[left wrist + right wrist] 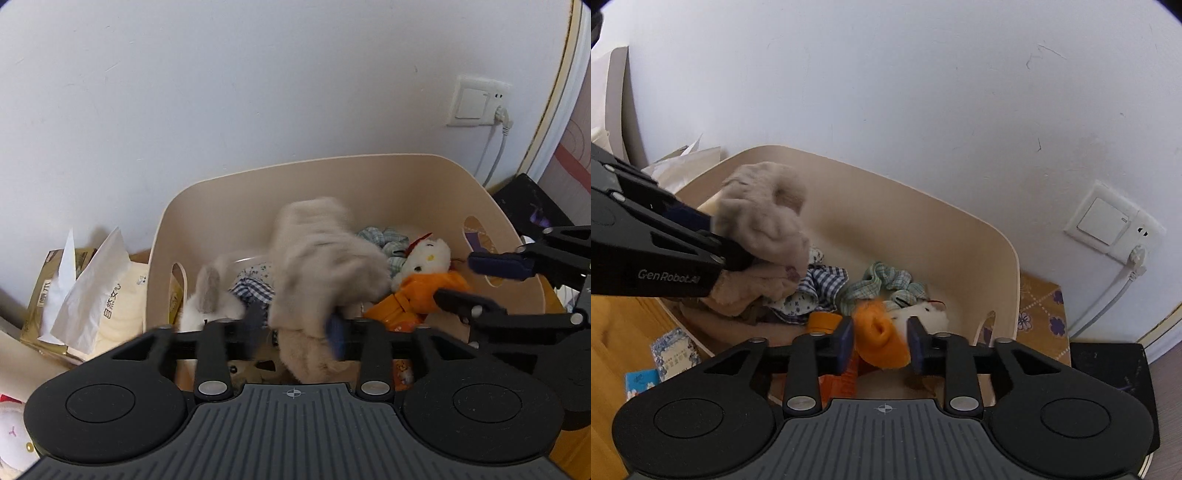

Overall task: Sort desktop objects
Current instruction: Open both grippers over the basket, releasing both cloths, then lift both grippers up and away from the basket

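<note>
Both grippers hung over the cream bin (221, 206). Between the left gripper (295, 328) fingers, parted partway, sat a blurred beige plush (317, 266); whether the pads pressed it I could not tell. Inside the right gripper (881, 343), equally parted, an orange-clad white doll (882, 339) lay near the bin's front edge, apparently released.

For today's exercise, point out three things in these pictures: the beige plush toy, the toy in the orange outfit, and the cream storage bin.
beige plush toy (317, 258): left wrist view, on its fuzzy body.
toy in the orange outfit (886, 343): right wrist view, on the orange cloth between the fingers.
cream storage bin (923, 236): right wrist view, on its inner back wall.
</note>
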A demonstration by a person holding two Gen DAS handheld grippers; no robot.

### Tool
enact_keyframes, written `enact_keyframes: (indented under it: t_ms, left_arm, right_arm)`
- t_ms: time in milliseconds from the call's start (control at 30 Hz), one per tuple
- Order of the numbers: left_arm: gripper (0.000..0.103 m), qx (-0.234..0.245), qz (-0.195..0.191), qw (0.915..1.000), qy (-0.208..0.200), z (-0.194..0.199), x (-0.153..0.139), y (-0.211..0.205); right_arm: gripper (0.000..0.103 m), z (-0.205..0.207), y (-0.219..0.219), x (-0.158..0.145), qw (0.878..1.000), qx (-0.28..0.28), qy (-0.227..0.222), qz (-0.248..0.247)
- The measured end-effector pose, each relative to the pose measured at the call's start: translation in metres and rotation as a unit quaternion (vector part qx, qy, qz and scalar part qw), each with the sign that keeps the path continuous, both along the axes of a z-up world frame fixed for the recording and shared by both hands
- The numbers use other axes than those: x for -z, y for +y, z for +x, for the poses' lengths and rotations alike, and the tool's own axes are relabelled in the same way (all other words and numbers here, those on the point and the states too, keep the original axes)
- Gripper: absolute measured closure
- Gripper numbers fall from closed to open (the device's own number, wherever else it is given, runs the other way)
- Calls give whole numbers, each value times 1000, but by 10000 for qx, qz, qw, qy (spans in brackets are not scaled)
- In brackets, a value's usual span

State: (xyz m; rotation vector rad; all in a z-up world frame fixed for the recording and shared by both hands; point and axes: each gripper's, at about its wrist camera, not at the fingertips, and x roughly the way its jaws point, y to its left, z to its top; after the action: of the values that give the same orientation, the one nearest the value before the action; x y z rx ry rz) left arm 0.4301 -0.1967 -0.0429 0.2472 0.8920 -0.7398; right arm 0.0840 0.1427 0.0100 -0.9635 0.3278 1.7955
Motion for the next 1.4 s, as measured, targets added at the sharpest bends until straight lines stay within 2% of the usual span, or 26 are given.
enact_keyframes:
  t_ms: [33,67,133,333,800,1333,1400]
  left_arm:
    - [39,-23,-12,10000,-32,0,-1,1]
    - [31,-41,-18,9999,-100,-1,-2,1]
    - [25,-64,-7,9996,-263,-4,-4,2]
    - [23,-220,-43,9994,-275,-4,-13,8]
    - [21,-241,-217,9982,-501,-26,-51,27]
    - [21,-473,-291,9969,-555,-64,-72,77]
    - [21,-496,-314,9968,-537,-71,-73,85]
  right_arm:
    - [40,2,1,-1,10000,15,6,2]
    - [35,3,0,-2,10000,39,32,17]
    - [32,5,-1,-5,9999,72,77,32]
    - [11,9,-7,-14,9997,178,163,62]
    - [10,23,-30,-51,9977,410,525,110]
    - [9,50,-91,-95,9973,205,517,477]
    - [6,52,-102,-97,9975,131,446,527]
